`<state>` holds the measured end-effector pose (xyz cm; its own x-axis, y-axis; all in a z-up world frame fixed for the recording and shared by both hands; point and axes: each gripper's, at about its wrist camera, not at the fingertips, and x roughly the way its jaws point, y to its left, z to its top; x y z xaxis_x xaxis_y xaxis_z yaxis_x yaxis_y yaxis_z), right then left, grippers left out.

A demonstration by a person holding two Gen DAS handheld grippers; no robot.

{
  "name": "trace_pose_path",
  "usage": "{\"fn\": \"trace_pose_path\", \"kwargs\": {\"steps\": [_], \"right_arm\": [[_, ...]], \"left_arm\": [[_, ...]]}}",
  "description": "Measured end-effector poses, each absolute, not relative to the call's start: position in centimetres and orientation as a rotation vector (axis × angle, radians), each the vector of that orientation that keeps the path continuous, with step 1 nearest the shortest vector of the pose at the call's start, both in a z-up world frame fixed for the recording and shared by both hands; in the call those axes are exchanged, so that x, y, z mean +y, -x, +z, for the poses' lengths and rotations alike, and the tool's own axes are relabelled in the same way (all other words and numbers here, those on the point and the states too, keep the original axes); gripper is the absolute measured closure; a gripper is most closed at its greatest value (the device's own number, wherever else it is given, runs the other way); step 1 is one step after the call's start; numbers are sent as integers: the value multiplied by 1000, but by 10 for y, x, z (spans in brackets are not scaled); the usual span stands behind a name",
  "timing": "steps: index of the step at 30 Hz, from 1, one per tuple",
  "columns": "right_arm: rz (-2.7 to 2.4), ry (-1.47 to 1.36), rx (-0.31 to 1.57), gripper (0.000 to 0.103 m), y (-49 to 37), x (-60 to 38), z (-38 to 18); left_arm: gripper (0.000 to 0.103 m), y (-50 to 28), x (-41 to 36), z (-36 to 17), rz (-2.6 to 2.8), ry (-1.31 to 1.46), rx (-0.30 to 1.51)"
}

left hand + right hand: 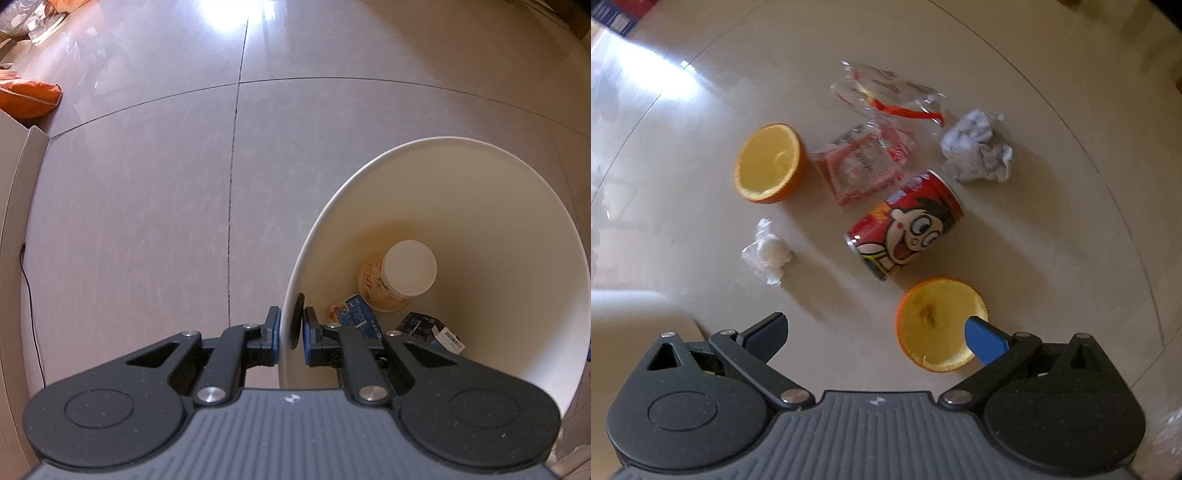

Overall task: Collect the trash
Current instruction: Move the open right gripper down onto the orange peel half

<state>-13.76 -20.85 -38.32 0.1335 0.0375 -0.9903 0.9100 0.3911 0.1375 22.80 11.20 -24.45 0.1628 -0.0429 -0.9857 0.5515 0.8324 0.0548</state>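
Note:
My left gripper [291, 326] points down and is shut on the rim of a white trash bin [480, 184]. One finger is outside the wall and one inside. In the bin lie an upturned paper cup [406, 273], a blue carton [356, 314] and a dark box [428, 328]. My right gripper [875, 325] hangs wide open over the floor with nothing between its fingers. Below it lie a red cartoon can [905, 229] on its side, two orange halves [770, 164] [934, 325], crumpled paper [977, 147], a small tissue wad [766, 251] and clear plastic wrappers [864, 166] [886, 92].
Glossy beige floor tiles [147, 184] surround the bin. An orange bag [27, 98] lies far left, beside a pale furniture edge [20, 221] with a black cable [31, 302]. A white rounded edge [631, 314] shows at the left of the right wrist view.

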Motion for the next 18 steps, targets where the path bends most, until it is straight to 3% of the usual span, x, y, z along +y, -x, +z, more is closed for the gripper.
{"fn": "trace_pose_path", "kwargs": {"steps": [18], "right_arm": [[-863,-1043,1295,0,159,-229,-439]], "left_arm": [[93,-226,110,-243,-453,-461,1344]]}}
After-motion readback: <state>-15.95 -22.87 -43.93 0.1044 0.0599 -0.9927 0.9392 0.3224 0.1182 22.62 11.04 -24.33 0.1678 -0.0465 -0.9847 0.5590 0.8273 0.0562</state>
